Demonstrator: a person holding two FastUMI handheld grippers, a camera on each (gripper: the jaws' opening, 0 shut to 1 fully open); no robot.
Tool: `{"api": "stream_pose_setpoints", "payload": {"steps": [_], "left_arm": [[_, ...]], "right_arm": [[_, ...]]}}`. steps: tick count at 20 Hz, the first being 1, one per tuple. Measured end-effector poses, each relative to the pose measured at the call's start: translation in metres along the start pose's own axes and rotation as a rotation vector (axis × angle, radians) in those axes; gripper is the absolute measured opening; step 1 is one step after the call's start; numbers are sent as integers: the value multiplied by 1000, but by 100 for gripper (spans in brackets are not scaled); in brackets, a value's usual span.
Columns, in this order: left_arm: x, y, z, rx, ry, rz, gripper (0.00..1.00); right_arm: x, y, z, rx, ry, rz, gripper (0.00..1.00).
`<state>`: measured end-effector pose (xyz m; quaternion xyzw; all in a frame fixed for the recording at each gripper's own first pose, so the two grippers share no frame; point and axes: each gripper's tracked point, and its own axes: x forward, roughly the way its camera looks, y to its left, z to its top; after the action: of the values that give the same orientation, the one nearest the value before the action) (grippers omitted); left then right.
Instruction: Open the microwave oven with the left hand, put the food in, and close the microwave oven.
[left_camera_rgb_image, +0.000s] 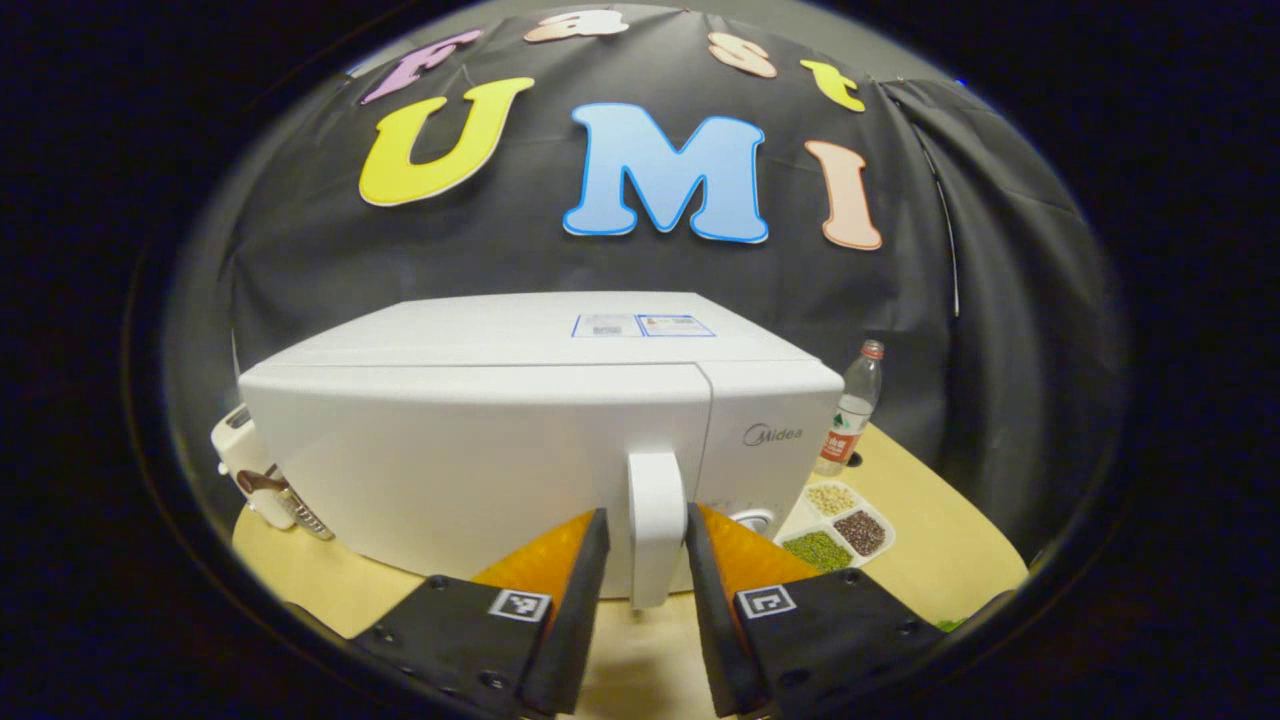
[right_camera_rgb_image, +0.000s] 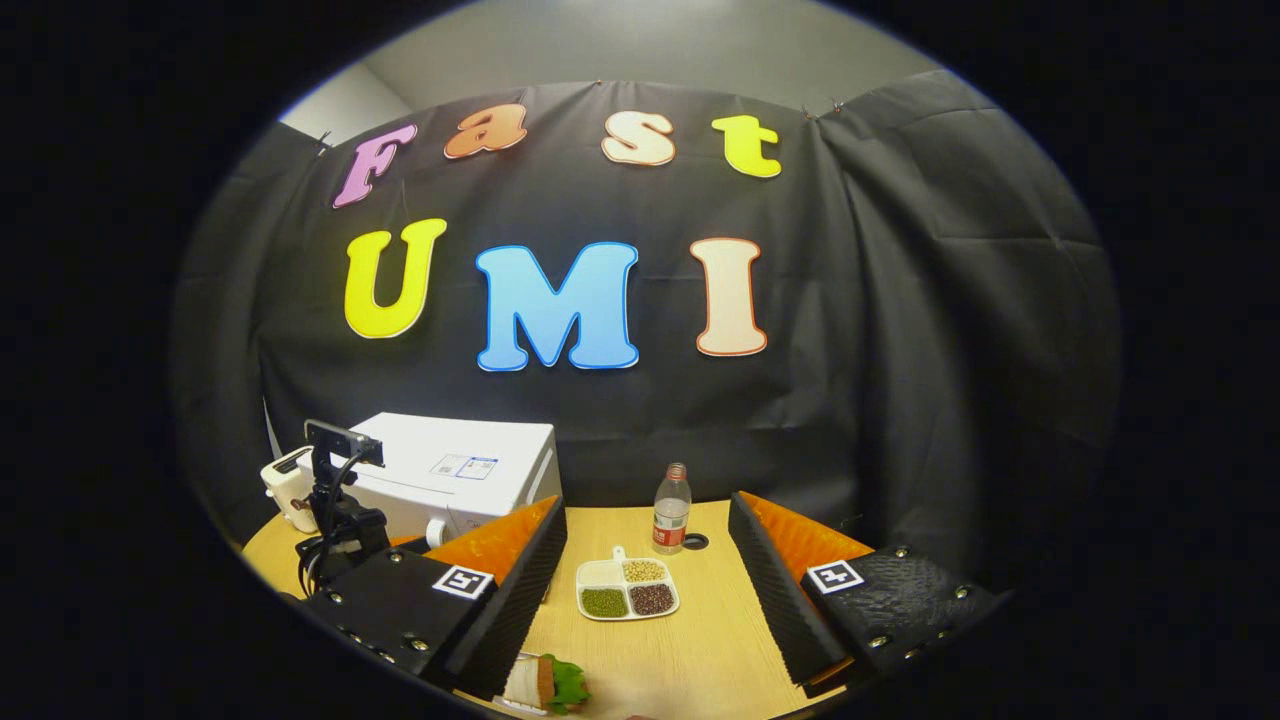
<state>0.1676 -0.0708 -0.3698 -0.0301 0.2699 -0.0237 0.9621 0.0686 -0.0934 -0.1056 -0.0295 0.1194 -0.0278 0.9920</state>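
Observation:
The white microwave (left_camera_rgb_image: 480, 440) stands on the wooden table with its door closed. My left gripper (left_camera_rgb_image: 647, 520) has its fingers on either side of the door's vertical handle (left_camera_rgb_image: 657, 530); the right finger is at the handle's edge, and a thin gap shows on the left. In the right gripper view the microwave (right_camera_rgb_image: 450, 475) is at the far left with the left gripper's body (right_camera_rgb_image: 340, 515) in front of it. My right gripper (right_camera_rgb_image: 647, 505) is wide open and holds nothing. A sandwich with lettuce (right_camera_rgb_image: 548, 682) lies on the table below its left finger.
A white divided dish of beans (right_camera_rgb_image: 627, 588) (left_camera_rgb_image: 835, 525) sits mid-table, right of the microwave. A plastic bottle (right_camera_rgb_image: 672, 520) (left_camera_rgb_image: 850, 415) stands behind it near the cloth wall. A small white appliance (left_camera_rgb_image: 255, 470) is left of the microwave.

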Motion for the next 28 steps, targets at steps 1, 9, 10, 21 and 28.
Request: {"api": "stream_pose_setpoints", "payload": {"steps": [1, 9, 10, 21, 28], "left_arm": [[-5, 1, 5, 23, 1, 9, 34], [4, 0, -2, 59, 38, -12, 10], [-3, 0, -2, 57, 43, -16, 9], [-57, 5, -26, 61, 118, -68, 6], [-137, 29, -57, 61, 148, -113, 6]], "right_arm": [[-1, -1, 0, -2, 1, -2, 98], [-6, 6, 1, 6, -9, 8, 98], [-8, 7, 1, 8, -11, 9, 98], [-29, 10, 9, 16, -44, -7, 98], [-44, 56, 8, 45, -48, 66, 98]]}}
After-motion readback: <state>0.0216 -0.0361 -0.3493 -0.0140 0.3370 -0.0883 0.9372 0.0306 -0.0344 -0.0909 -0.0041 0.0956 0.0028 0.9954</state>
